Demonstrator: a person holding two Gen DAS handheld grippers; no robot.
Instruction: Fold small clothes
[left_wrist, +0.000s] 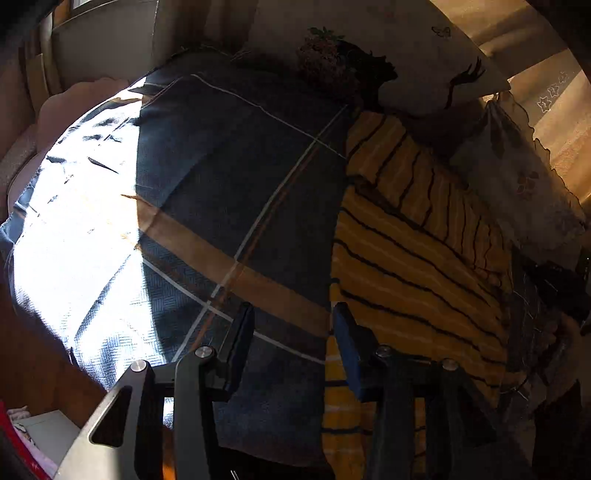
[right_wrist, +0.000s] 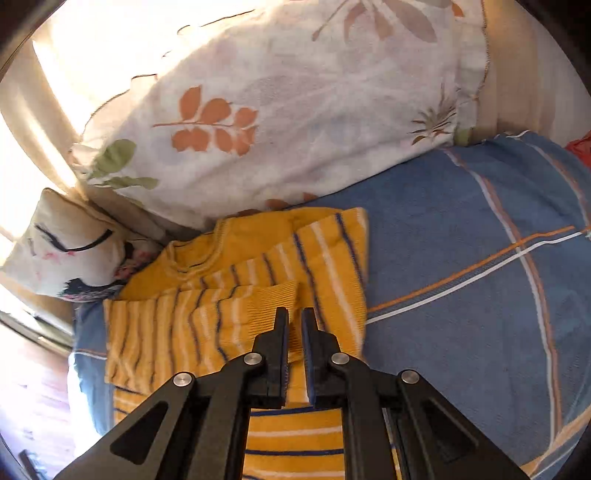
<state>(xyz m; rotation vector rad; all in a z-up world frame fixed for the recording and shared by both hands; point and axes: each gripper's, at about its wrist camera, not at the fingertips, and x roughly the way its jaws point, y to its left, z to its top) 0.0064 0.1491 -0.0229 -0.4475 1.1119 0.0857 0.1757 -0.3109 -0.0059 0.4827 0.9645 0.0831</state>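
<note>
A small yellow sweater (right_wrist: 236, 295) with dark blue and white stripes lies on a blue plaid bedsheet (right_wrist: 461, 240), its sleeves folded across the body. It also shows in the left wrist view (left_wrist: 417, 258), at the right. My right gripper (right_wrist: 294, 314) hovers over a folded sleeve cuff with its jaws a narrow gap apart, holding nothing. My left gripper (left_wrist: 293, 310) is open and empty, its right finger over the sweater's left edge, its left finger over the sheet.
A white floral pillow (right_wrist: 295, 103) lies behind the sweater. A cream cushion with an eyelash face (right_wrist: 62, 243) sits at its far corner, also in the left wrist view (left_wrist: 436, 74). Bright sunlight washes out the sheet's left part (left_wrist: 74, 221).
</note>
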